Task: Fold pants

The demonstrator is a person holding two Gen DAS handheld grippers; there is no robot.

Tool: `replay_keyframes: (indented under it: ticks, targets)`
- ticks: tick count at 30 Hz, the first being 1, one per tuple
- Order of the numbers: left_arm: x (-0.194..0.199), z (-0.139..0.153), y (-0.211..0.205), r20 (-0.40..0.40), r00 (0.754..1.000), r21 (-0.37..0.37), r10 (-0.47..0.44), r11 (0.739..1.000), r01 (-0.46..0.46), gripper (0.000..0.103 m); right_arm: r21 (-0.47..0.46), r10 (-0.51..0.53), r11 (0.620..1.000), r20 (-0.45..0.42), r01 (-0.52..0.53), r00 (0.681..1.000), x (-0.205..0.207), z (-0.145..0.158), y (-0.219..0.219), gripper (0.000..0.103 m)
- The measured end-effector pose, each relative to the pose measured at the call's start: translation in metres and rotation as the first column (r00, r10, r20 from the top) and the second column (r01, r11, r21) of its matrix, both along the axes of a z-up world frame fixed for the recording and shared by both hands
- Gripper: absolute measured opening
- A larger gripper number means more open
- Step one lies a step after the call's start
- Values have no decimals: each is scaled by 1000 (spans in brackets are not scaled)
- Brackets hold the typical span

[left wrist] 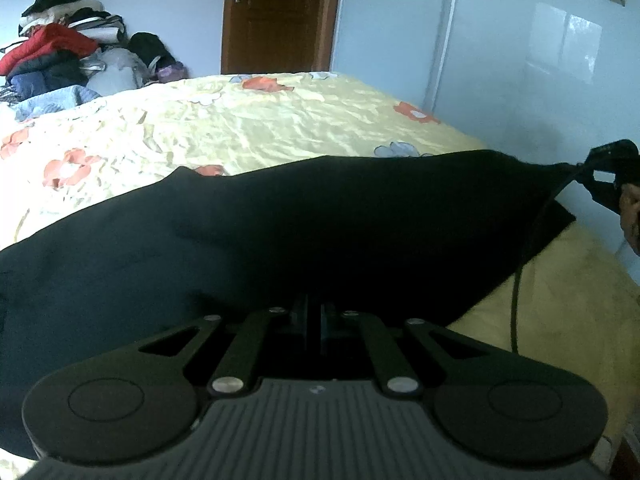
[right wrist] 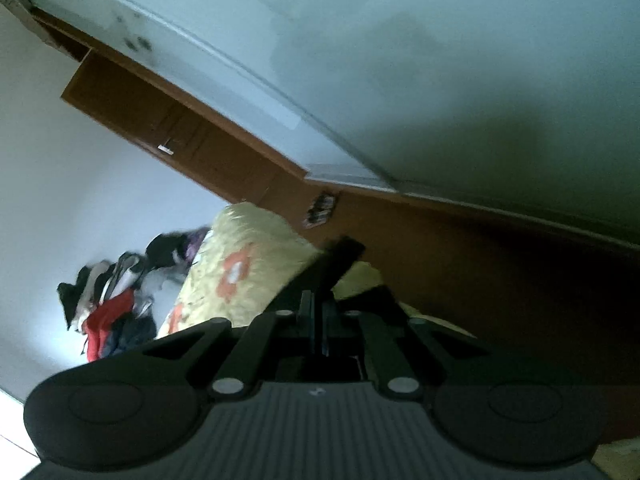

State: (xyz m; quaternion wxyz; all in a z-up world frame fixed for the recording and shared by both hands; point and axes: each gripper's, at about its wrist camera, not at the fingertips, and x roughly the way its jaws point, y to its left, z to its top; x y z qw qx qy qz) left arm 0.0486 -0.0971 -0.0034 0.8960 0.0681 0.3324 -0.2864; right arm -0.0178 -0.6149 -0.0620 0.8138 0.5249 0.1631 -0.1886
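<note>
Black pants stretch across the yellow flowered bed, raised off the sheet along their near edge. My left gripper is shut on the near edge of the cloth at the bottom middle. In the left wrist view my right gripper pinches the far right corner of the pants, pulling it taut, with a hand behind it. The right wrist view is tilted. There my right gripper is shut on a black strip of the pants that sticks out past the fingertips.
A pile of clothes lies at the bed's far left corner. A brown door stands behind the bed, and a pale glossy wardrobe front runs along its right side. A black cable hangs down from the right gripper.
</note>
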Motion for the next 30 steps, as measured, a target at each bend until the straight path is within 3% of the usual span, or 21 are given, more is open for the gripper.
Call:
replay_keyframes:
  ticks: [6, 10, 11, 14, 15, 17, 22, 26, 30]
  targets:
    - [-14, -3, 3, -5, 1000, 7, -6, 1000, 6, 6, -68, -67, 996, -37, 64, 997, -30, 2, -2, 3]
    - [-14, -5, 1, 1, 1000, 31, -11, 999, 11, 6, -103, 40, 994, -53, -45, 998, -24, 8, 8, 8]
    - [-12, -5, 0, -3, 1000, 34, -5, 999, 5, 6, -106, 61, 992, -69, -68, 996, -19, 10, 12, 18]
    - [-10, -6, -6, 2, 1000, 57, -1, 998, 1, 17, -110, 84, 989, -142, -100, 986, 2, 8, 21, 72]
    - [-11, -6, -8, 10, 1000, 67, -3, 998, 3, 17, -83, 80, 992, -129, -92, 988, 5, 5, 23, 72]
    - [-12, -7, -14, 34, 999, 94, -15, 996, 11, 18, -14, 110, 994, -65, -111, 992, 11, 0, 25, 72]
    - [-15, -10, -31, 92, 995, 155, -49, 987, 34, 26, 68, 96, 993, -23, -94, 995, 25, -18, 24, 72]
    - [-16, -14, -44, 141, 987, 192, -79, 980, 51, 45, 89, 63, 994, 20, -65, 998, 39, -24, 18, 67]
    - [-22, -20, -59, 204, 972, 254, -116, 965, 62, 53, 113, 38, 993, -4, -37, 999, 42, -38, 17, 10]
